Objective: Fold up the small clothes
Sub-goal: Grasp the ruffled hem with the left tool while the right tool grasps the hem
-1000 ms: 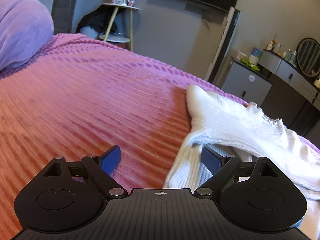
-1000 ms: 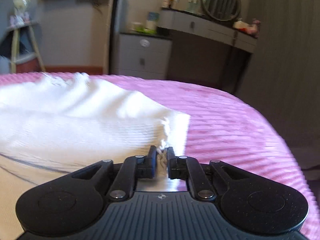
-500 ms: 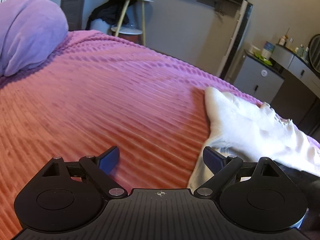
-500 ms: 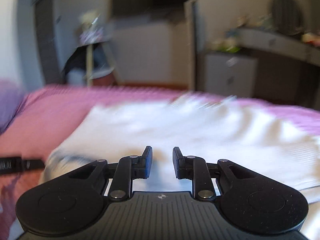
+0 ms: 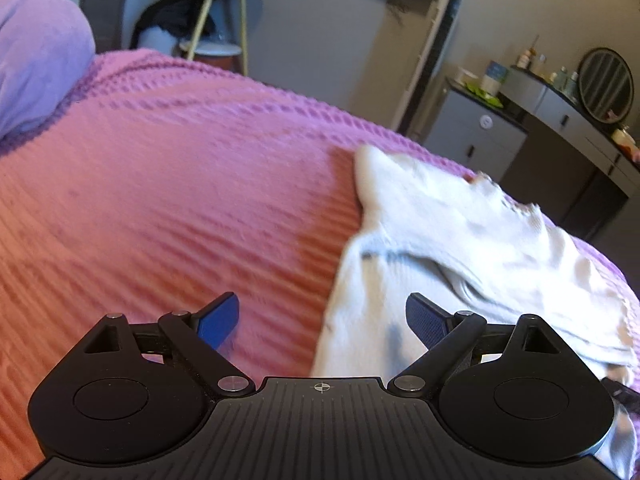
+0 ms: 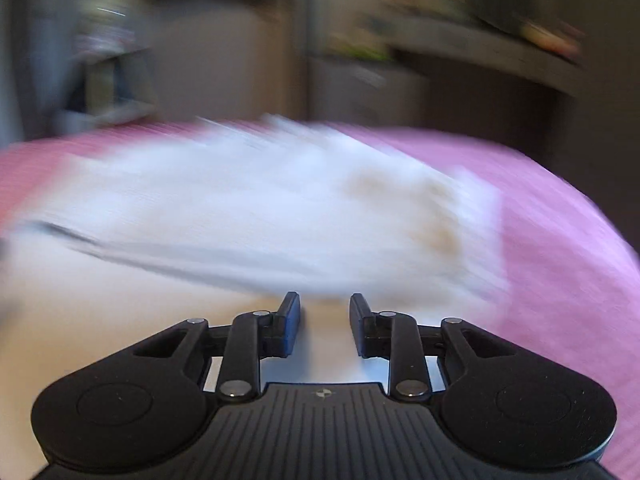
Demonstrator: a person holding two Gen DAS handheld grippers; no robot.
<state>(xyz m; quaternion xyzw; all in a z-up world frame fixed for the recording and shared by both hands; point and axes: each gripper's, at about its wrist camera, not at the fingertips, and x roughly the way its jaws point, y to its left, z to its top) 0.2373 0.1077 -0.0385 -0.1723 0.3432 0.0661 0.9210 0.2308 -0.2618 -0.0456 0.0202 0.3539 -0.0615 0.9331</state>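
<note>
Between the right gripper's [image 6: 325,312] jaws, which had just been opening, nothing was clamped; the white garment [image 6: 248,216] lay at twelve o'clock, blurred. The left gripper [image 5: 322,316] stood wide apart and empty, the garment's near edge at its two o'clock. One fold seemed laid, more probably remaining. The pink bedspread [image 5: 160,200] lay bare from nine to twelve o'clock.

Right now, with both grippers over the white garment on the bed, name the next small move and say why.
Probably bring the left gripper a little toward the near edge of the white garment and close on it. Its jaws stand wide open, one over the pink bedspread, gripping nothing. The right gripper has just been opening, with no cloth pinched, so the garment lies loose, half folded and rumpled.
</note>
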